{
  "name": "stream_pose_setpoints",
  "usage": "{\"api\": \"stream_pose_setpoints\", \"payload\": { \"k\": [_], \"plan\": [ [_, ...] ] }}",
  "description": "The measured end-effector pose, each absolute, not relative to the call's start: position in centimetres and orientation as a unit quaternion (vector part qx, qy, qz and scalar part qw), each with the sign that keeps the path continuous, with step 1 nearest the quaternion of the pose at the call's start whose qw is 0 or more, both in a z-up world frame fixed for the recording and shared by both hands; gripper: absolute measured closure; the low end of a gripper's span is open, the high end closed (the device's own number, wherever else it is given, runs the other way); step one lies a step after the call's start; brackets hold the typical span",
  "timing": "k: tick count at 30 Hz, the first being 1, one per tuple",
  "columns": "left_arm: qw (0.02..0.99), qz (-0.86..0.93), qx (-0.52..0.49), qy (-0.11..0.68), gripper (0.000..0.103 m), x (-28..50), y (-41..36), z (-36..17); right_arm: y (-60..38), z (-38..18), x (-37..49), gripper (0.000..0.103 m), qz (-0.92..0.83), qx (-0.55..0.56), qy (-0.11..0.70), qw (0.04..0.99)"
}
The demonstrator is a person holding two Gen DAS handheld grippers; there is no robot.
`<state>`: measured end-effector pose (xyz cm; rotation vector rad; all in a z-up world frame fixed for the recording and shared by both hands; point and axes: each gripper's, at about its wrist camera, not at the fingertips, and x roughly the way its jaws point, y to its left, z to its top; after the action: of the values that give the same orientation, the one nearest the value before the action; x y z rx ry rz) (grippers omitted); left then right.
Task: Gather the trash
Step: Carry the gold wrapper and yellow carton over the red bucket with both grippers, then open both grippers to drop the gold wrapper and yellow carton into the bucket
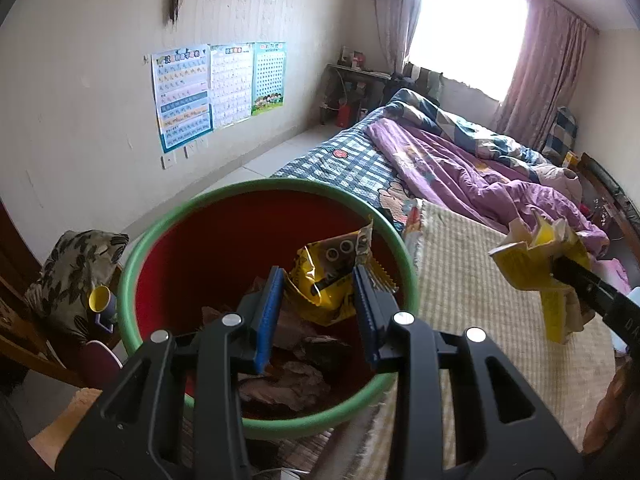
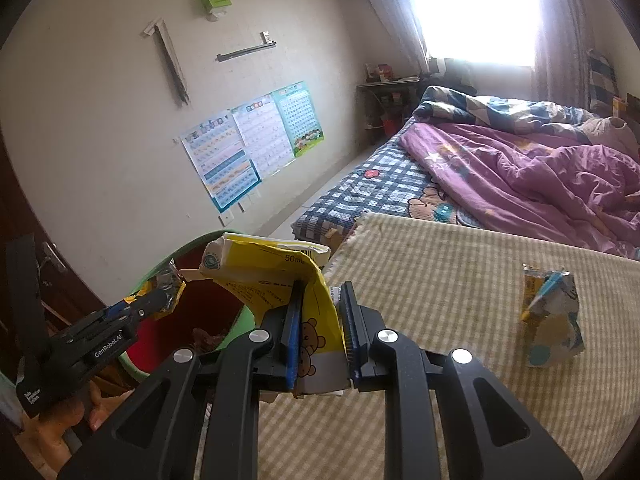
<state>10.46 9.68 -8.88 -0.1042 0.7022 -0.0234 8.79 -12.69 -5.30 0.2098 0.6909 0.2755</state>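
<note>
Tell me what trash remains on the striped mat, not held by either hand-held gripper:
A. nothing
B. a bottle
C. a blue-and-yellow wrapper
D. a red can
C: a crumpled blue-and-yellow wrapper lies alone on the mat, apart from both grippers.

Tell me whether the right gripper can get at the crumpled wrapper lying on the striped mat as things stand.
Probably not yet. The way over the striped mat to the crumpled wrapper looks free, but the right gripper is shut on a yellow carton. It would likely have to drop that into the bin first.
</note>
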Motion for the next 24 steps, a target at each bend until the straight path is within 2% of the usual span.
{"api": "stream_pose_setpoints", "payload": {
  "k": [24],
  "plan": [
    [0.929,0.005,-0.027,0.369,0.069,13.1,12.8,-10.0,-6.5,-5.2,11.9,0.084,0.163,0.092,0.326,0.927]
  ]
}}
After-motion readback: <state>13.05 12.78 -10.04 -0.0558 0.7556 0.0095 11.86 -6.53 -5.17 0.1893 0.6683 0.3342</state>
